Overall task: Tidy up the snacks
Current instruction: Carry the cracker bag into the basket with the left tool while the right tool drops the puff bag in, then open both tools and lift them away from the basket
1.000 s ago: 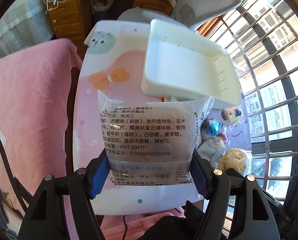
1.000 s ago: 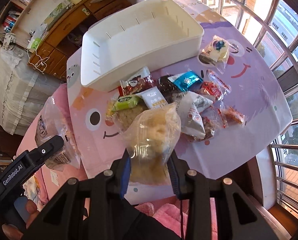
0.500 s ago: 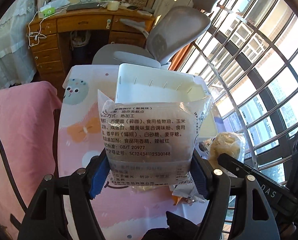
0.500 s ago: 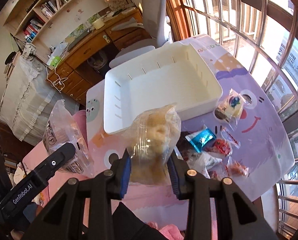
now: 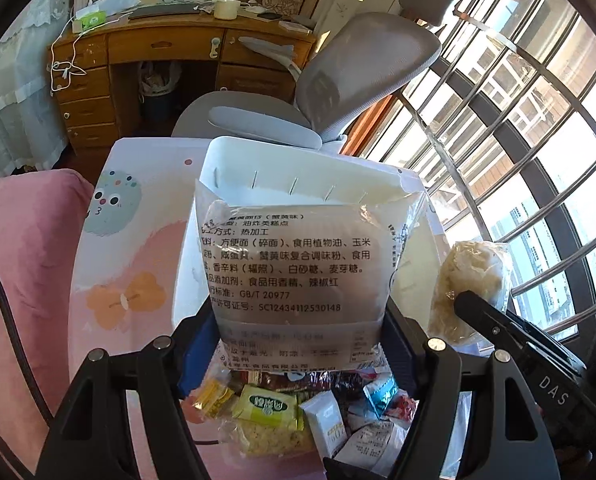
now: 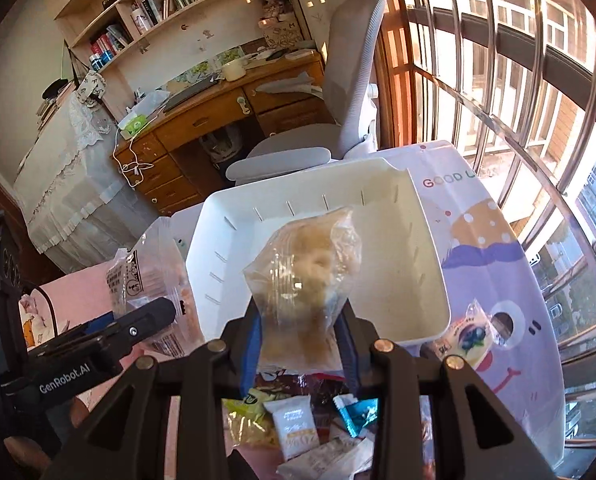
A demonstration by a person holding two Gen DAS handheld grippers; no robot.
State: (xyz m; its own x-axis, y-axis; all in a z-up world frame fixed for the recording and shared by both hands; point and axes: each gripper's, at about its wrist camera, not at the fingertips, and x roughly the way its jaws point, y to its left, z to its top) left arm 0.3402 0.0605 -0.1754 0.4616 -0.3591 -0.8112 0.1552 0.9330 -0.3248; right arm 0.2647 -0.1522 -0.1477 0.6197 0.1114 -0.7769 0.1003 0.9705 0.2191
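My left gripper is shut on a clear noodle-snack packet with black print, held upright in front of the white bin. My right gripper is shut on a clear bag of pale puffed snack, raised over the near part of the white bin, which looks empty where visible. Each gripper shows in the other view: the right one with its bag, the left one with its packet. A pile of small snack packs lies below both.
The bin stands on a table with a cartoon-print cloth. A wrapped cake lies right of the bin. A grey office chair, a wooden desk, a pink cover and barred windows surround it.
Both grippers have moved forward toward the white bin with their bags still held. The snack pile has slipped to the bottom of both views, and the chair and desk now show more.
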